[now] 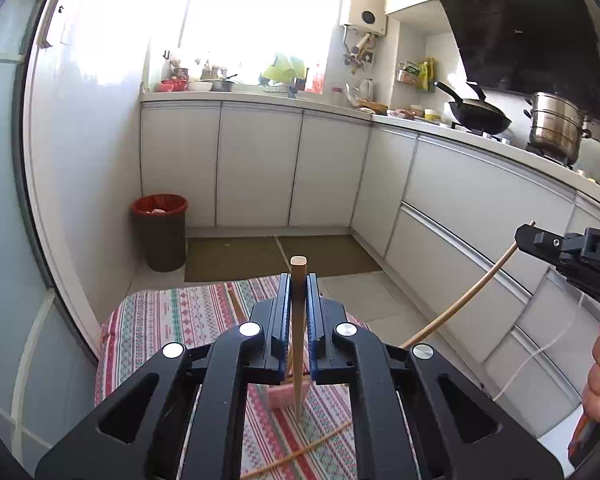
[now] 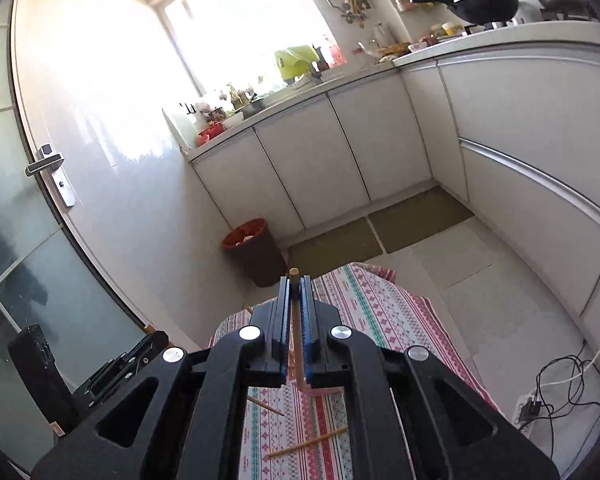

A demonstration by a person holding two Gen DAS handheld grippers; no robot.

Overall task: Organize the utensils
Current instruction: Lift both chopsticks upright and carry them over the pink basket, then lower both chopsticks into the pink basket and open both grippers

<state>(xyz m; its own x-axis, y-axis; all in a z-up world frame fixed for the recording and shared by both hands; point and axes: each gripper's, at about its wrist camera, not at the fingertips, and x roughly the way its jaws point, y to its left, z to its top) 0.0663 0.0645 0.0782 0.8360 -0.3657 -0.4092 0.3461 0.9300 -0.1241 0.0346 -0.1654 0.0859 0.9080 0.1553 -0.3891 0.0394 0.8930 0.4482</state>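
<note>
In the left wrist view my left gripper (image 1: 299, 280) is shut on a wooden chopstick (image 1: 299, 332) that stands nearly upright between the jaws, its lower tip over the patterned tablecloth (image 1: 172, 320). A pink block (image 1: 282, 397) lies on the cloth behind that tip, and another chopstick (image 1: 300, 453) lies flat nearby. At the right edge my right gripper (image 1: 521, 236) is shut on a thin chopstick (image 1: 464, 298) slanting down to the left. The right wrist view shows that gripper (image 2: 295, 280) pinching its chopstick (image 2: 297, 340), with two loose chopsticks (image 2: 306, 444) on the cloth below.
A dark bin with a red liner (image 1: 160, 232) stands on the floor by the wall. White cabinets (image 1: 260, 164) run along the back and right, under a counter with a wok (image 1: 480, 114) and a steel pot (image 1: 554, 128). Cables (image 2: 556, 392) lie on the floor to the right.
</note>
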